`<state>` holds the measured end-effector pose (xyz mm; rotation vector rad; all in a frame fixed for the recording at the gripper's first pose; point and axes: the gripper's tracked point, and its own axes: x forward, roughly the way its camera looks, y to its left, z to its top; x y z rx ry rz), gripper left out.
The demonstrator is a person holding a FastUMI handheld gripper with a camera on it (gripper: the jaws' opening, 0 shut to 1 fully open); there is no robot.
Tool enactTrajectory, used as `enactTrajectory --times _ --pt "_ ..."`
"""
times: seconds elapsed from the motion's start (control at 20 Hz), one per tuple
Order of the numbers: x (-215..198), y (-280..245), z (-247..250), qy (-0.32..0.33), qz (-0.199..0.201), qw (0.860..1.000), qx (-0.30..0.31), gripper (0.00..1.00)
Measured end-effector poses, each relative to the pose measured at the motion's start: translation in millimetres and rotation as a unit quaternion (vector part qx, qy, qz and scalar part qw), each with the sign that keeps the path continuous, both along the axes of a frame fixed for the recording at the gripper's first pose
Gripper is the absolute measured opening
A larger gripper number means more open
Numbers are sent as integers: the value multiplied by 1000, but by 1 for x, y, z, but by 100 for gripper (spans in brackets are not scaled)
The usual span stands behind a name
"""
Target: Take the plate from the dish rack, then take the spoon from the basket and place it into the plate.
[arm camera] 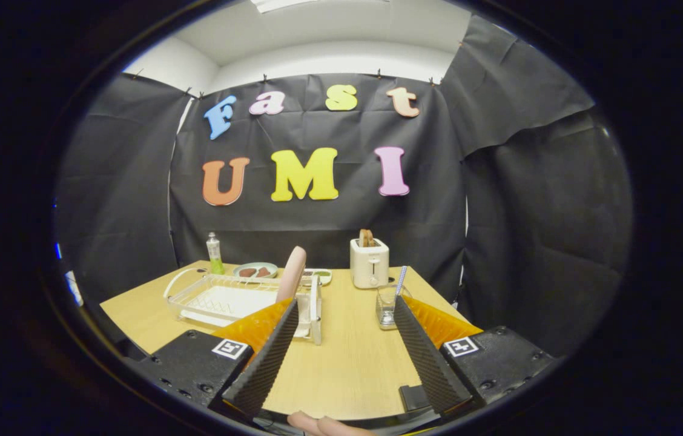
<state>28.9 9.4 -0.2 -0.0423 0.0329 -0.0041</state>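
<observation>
Pink plate (291,274): upright on edge in the white wire dish rack (220,298), just beyond the left fingertip, its lower part hidden behind that finger.
Dish rack: on the wooden table (353,357), ahead and left of the gripper (346,309); its near corner is cut off by the left finger.
Glass (387,306): just beyond the right fingertip, holding a striped handle (401,280); whether this is the spoon is hard to tell.
Gripper: fingers spread wide apart, nothing between them but bare table.
Toaster (369,261): beyond the glass, something brown in its slot.
Green bottle (215,254), small dish (255,270): behind the rack; dish contents indistinct.
Fingertips of a hand (317,424): beneath the gripper, mostly cut off.
</observation>
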Motion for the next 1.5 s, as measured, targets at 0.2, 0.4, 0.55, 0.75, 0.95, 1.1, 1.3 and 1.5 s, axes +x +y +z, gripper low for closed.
enactTrajectory --times 0.2,0.4,0.55,0.75,0.95,1.1,1.3,1.5 --pt "36 12 19 26 8 999 -16 100" --pt "94 40 49 75 32 996 -31 100" --pt "143 64 66 118 47 991 -40 100" --pt "206 98 59 196 68 976 -64 100" --pt "258 118 51 285 55 953 -86 92" --pt "288 125 50 331 30 934 -131 72" --pt "298 121 29 429 -38 893 -130 63" --pt "307 120 24 451 -70 877 -151 48"
